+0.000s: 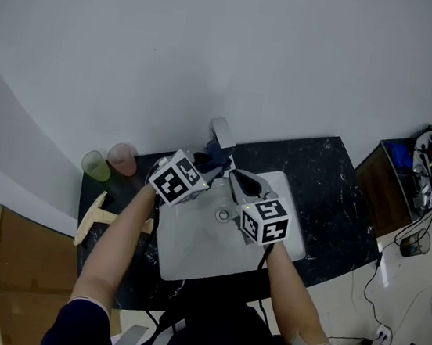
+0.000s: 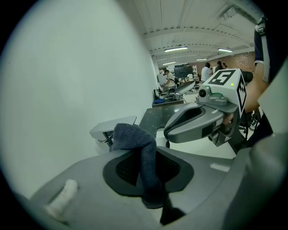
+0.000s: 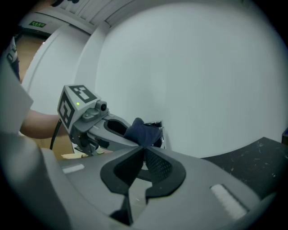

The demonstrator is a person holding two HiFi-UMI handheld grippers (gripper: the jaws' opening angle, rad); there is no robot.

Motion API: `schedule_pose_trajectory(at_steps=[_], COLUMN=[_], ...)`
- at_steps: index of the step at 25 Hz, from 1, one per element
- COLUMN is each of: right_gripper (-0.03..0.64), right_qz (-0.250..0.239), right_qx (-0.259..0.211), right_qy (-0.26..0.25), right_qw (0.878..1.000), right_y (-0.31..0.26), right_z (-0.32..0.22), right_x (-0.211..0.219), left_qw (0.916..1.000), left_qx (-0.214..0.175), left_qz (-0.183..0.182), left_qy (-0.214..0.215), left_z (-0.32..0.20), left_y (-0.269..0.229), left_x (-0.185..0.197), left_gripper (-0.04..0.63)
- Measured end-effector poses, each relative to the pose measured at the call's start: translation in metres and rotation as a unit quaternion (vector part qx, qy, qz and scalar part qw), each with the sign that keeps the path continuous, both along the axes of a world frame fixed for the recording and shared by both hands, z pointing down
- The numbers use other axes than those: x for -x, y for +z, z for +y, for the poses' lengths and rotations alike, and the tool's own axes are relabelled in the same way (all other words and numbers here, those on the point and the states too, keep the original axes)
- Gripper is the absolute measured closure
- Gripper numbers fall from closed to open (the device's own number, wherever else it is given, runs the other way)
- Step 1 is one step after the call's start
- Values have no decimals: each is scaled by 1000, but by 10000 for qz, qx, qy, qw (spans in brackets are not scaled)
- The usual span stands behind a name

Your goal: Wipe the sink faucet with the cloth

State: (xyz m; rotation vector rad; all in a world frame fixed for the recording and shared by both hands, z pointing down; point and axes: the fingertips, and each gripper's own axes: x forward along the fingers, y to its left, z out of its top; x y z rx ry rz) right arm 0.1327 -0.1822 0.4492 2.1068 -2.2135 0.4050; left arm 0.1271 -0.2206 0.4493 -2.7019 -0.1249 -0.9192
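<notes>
So I'm reading this as the actual wiping step, or the very start of it. The left gripper (image 2: 145,161) is clamping the dark blue cloth (image 2: 133,137). A bunched wad of it is poking out past the tips, and a strip is hanging down between the jaws. That wad is sitting right up against the near side of the faucet (image 2: 110,127), which is standing at the far edge of the sink (image 1: 191,245), close to the wall. I can't tell whether the cloth is really pressing on the faucet or just hovering beside it, since the wad is covering the contact spot in both gripper views.

The right gripper (image 3: 144,155) is coming in from the right with its jaws sitting together and nothing between them that I can see. Its tips are pointing at the cloth and ending just short of it, so it's looking more like a helper than a wiper right now.

For the next move, I'm thinking the left one needs to be dragging the wad along the spout and around the base while holding the clamp firm so the cloth isn't slipping out. The right one should be staying clear of that path.
</notes>
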Motion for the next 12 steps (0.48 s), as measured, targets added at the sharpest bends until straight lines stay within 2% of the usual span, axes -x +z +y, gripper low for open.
schedule_pose_trajectory(at_steps=[2, 4, 7, 12], right_gripper=[520, 480, 483, 502], right_qz=[-24, 73, 246, 289], right_qx=[44, 246, 487, 467], right_qy=[36, 3, -142, -280], right_qw=[10000, 9997, 9984, 9981], right_y=[1, 10, 21, 23], right_z=[6, 9, 7, 3], right_x=[-5, -8, -4, -2], left_qw=[10000, 10000, 9999, 9987], left_qx=[-27, -30, -63, -204], left_qz=[-14, -45, -89, -283], left_qy=[3, -1, 46, 366], left_z=[0, 1, 5, 19], left_y=[0, 2, 2, 6], left_x=[1, 1, 0, 1], left_gripper=[528, 528, 528, 528])
